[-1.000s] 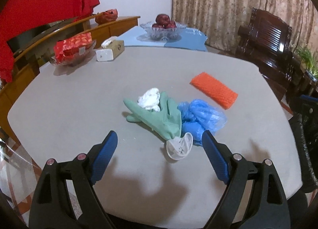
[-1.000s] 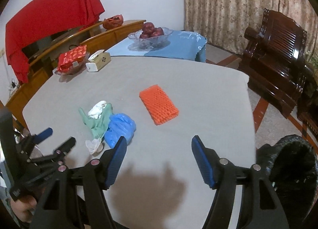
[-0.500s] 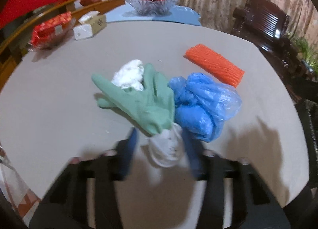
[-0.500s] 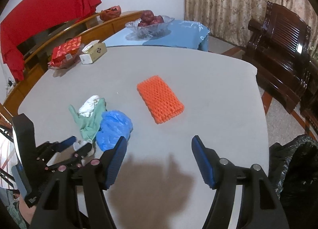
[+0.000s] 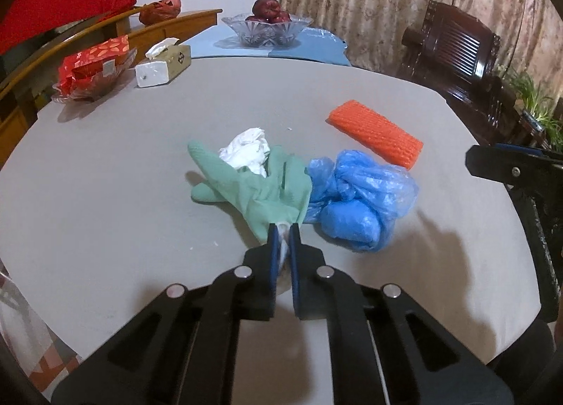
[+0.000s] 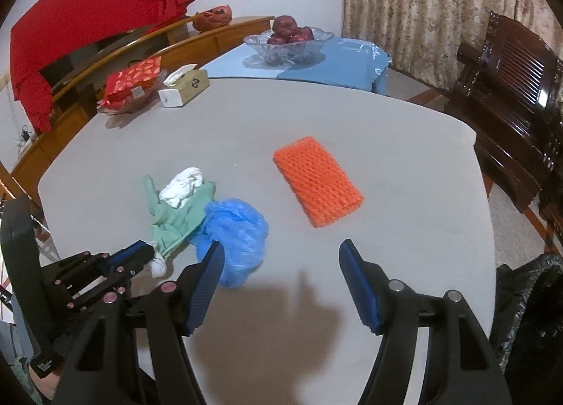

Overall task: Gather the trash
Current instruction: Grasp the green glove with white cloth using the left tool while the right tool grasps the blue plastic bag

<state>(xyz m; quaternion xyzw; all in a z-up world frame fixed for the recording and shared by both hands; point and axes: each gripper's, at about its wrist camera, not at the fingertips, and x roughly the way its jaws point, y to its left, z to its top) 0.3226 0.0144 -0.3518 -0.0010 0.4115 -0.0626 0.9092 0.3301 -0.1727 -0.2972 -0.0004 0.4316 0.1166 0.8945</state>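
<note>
My left gripper (image 5: 283, 229) is shut on a small white plastic cup (image 5: 282, 246), squashed between its blue pads at the near end of a green glove (image 5: 257, 183). The cup also shows in the right wrist view (image 6: 158, 264), held by the left gripper (image 6: 149, 249). A crumpled white tissue (image 5: 248, 151) lies on the glove. A crumpled blue plastic bag (image 5: 359, 201) sits to the right of the glove. An orange foam net (image 5: 374, 134) lies farther right. My right gripper (image 6: 281, 250) is open and empty, above the table near the blue bag (image 6: 234, 232) and the orange net (image 6: 316, 179).
On the grey table (image 5: 105, 229), a tissue box (image 5: 163, 65) and a red packet (image 5: 95, 69) stand at the far left. A glass fruit bowl (image 5: 267, 28) sits on a blue cloth behind. A black trash bag (image 6: 527, 317) hangs off the table's right edge. A dark wooden chair (image 6: 510, 88) stands right.
My left gripper moved forward and closed on the white cup, which is now squashed between its pads. My right gripper stayed open and shifted slightly toward the trash.
</note>
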